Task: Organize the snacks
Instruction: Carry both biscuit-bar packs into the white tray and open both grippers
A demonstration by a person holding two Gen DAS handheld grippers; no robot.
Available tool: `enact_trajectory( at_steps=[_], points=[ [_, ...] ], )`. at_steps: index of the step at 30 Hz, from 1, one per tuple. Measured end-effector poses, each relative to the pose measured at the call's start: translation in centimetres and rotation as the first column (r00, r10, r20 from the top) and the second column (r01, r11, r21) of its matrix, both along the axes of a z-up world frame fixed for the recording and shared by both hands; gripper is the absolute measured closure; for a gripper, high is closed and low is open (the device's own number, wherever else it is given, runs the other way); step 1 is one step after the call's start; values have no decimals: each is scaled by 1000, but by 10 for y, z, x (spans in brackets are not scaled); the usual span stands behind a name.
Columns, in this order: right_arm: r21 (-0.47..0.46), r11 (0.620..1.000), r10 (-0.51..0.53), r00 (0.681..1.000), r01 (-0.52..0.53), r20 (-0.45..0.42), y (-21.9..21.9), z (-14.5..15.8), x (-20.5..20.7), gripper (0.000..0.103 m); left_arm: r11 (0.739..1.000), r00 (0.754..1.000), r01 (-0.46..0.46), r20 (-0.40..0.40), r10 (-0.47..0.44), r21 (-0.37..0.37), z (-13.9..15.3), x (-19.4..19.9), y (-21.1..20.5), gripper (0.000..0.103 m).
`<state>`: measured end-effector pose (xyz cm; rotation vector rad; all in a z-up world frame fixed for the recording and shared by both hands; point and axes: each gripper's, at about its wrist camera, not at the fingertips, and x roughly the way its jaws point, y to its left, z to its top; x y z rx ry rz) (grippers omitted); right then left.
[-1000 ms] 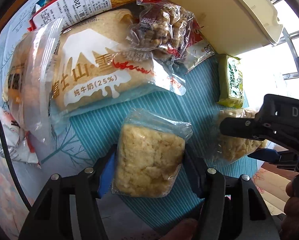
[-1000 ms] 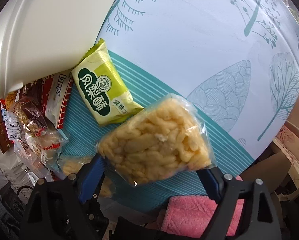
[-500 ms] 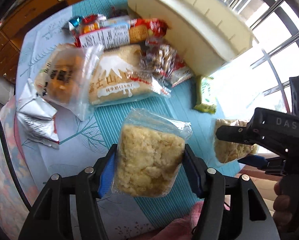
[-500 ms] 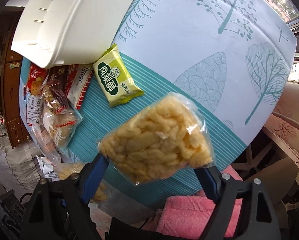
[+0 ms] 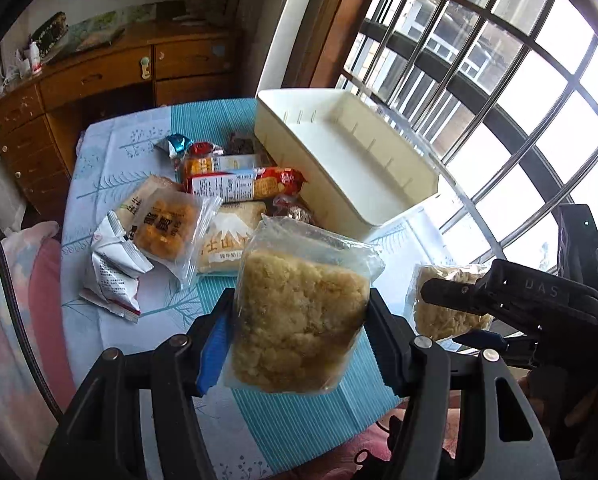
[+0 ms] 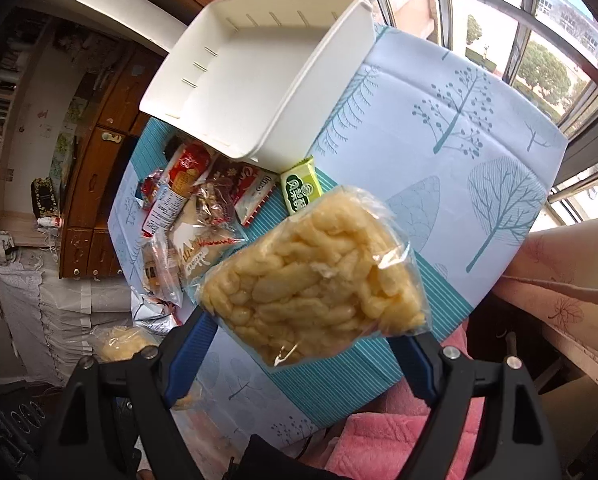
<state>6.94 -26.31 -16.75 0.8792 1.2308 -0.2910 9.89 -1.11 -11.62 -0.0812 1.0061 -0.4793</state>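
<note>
My left gripper [image 5: 299, 332] is shut on a clear pack of crumbly rice cake [image 5: 299, 316], held well above the table. My right gripper [image 6: 299, 332] is shut on a clear bag of yellow puffed snacks [image 6: 311, 284], also lifted; it shows at the right of the left wrist view [image 5: 443, 304]. The white plastic bin [image 5: 387, 208] stands empty at the table's far side [image 6: 299, 92]. Several snack packs lie beside it: a snow-mountain bread pack [image 5: 227, 240], a red biscuit pack [image 5: 243, 186], a green pastry pack [image 6: 301, 190].
A blue and white tree-print cloth [image 6: 459, 152] covers the table. An orange bun pack [image 5: 167, 228] and a white foil pack [image 5: 111, 264] lie at the left. A wooden dresser [image 5: 99, 80] stands behind; barred windows [image 5: 499, 60] are at the right. Pink fabric [image 6: 379, 440] lies at the near edge.
Both grippers have risen high above the table with their packs still held. The views now take in the whole bin, the room and the windows.
</note>
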Motion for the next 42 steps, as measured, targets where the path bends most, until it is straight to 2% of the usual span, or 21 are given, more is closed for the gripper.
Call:
enact_trajectory(
  at_steps=[5,9,16,24,31,42],
  points=[
    [-39,998,49,994,-46,99,-4,26,1,19,999,994,-23,107,27,-39,28,-11,-5,42],
    [-73,994,86,983,-75,160,-13,39,10,19,998,988,-41,148,49,-56,44,-12,-18,42],
    [-106,984,167,959,-146,231,-40,57,31,19,996,975,-79,206,84,-30,59,-8,-56,42],
    [-141,963,261,922,-229,285,-77,72,63,19,988,966,-148,207,154,-44,69,17,-99,42],
    [-181,935,347,886,-304,308,-106,80,94,19,972,950,-217,210,230,-86,74,49,-129,42],
    [-287,856,505,818,-431,277,-139,87,152,19,932,922,-335,157,354,-137,55,105,-166,42]
  ],
)
